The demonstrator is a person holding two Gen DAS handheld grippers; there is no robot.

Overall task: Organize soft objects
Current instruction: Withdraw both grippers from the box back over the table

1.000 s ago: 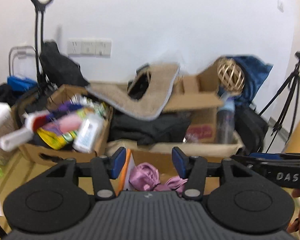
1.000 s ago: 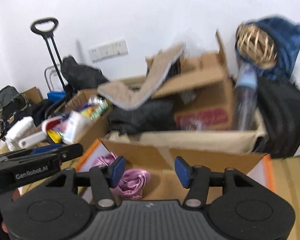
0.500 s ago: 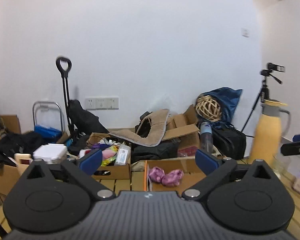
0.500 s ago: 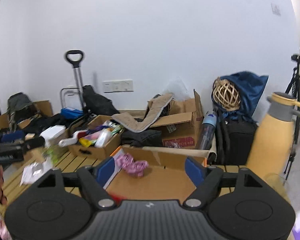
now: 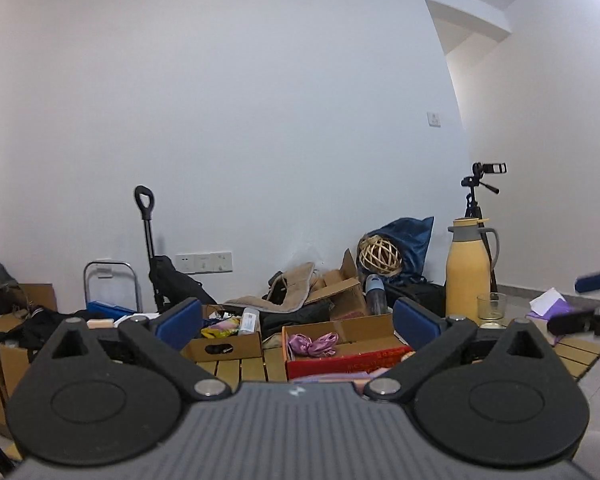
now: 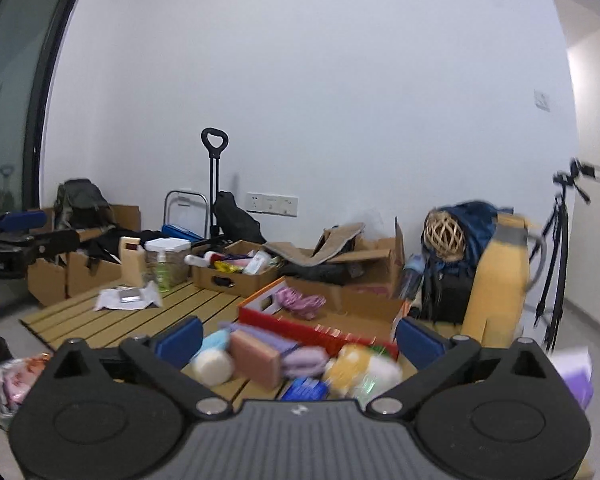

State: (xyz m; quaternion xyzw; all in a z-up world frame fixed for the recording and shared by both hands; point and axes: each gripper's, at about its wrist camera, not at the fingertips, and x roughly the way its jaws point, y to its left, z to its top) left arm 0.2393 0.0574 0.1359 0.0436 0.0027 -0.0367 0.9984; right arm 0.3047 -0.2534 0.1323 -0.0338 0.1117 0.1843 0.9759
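Observation:
A pink satin cloth [image 5: 314, 343] lies in the open red-sided cardboard box [image 5: 352, 360] on the slatted wooden table; it also shows in the right wrist view [image 6: 300, 301]. In front of the box lie several soft things: a pink sponge [image 6: 256, 357], a white ball [image 6: 212, 366], a lilac pad [image 6: 304, 360], a yellow puff [image 6: 354, 358]. My left gripper [image 5: 298, 322] is open and empty, held back from the box. My right gripper [image 6: 298, 340] is open and empty above the soft things.
A cardboard box of bottles [image 5: 224, 338] stands left of the red box. A yellow thermos [image 5: 468, 276], a glass [image 5: 492, 308] and a tripod [image 5: 478, 196] are at the right. Boxes, bags and a trolley handle [image 6: 214, 184] line the wall. Papers [image 6: 128, 300] lie on the table.
Both grippers have pulled back and up from the box and opened wide. The pink cloth stays in the box. The right view is now blurred by motion.

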